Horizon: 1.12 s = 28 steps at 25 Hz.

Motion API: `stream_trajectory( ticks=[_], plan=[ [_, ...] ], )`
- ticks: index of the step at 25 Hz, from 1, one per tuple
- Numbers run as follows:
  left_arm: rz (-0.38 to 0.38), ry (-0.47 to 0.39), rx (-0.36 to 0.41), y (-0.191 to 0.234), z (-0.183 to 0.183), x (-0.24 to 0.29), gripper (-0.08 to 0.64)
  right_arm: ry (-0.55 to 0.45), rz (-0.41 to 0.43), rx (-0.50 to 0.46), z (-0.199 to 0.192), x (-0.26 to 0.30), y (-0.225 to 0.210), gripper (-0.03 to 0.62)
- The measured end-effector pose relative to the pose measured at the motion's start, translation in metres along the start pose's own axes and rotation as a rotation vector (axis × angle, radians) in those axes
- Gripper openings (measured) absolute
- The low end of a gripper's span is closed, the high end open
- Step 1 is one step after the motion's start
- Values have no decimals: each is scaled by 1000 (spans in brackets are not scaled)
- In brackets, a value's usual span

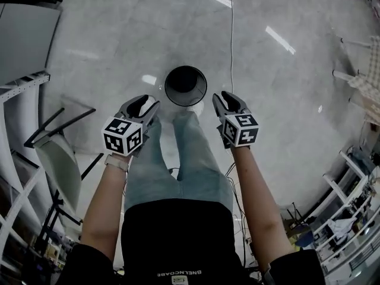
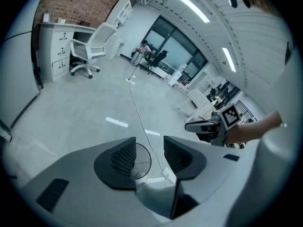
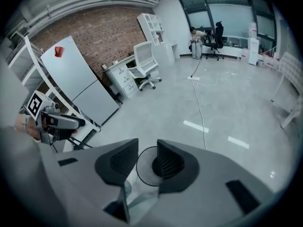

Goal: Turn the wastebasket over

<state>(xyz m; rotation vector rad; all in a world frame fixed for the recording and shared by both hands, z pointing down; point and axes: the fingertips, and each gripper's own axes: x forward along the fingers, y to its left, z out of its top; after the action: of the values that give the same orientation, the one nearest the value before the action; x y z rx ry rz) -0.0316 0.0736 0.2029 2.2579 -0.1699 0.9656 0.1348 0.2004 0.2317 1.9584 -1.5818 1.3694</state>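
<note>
A black mesh wastebasket stands upright on the grey floor, its round mouth facing up, just beyond the person's feet. Both grippers hover above it and touch nothing. My left gripper hangs to the basket's near left, its jaws apart with nothing between them. My right gripper hangs to the near right, jaws apart by a narrower gap, also empty. In the left gripper view the wastebasket's rim shows through the gap of the left gripper. In the right gripper view the wastebasket lies below the right gripper.
A white cable runs across the floor past the basket. Folded frames and a panel lean at the left, racks stand at the right. The person's jeans-clad legs are directly below the grippers. A white office chair stands by the desks.
</note>
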Motion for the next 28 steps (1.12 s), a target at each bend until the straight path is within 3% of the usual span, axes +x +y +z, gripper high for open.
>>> stream_trajectory(
  ticks=[11,17,28],
  plan=[
    [25,120,-154,87,-106,126,202,233,4,-15,-100,133,-77,132],
    [9,214,-142,128,-152,190,206,320,8,-18,-138,185,-105,132],
    [-12,266,-137,160,-191,257,206,423,1,-44,-190,255,-135,131]
  ],
)
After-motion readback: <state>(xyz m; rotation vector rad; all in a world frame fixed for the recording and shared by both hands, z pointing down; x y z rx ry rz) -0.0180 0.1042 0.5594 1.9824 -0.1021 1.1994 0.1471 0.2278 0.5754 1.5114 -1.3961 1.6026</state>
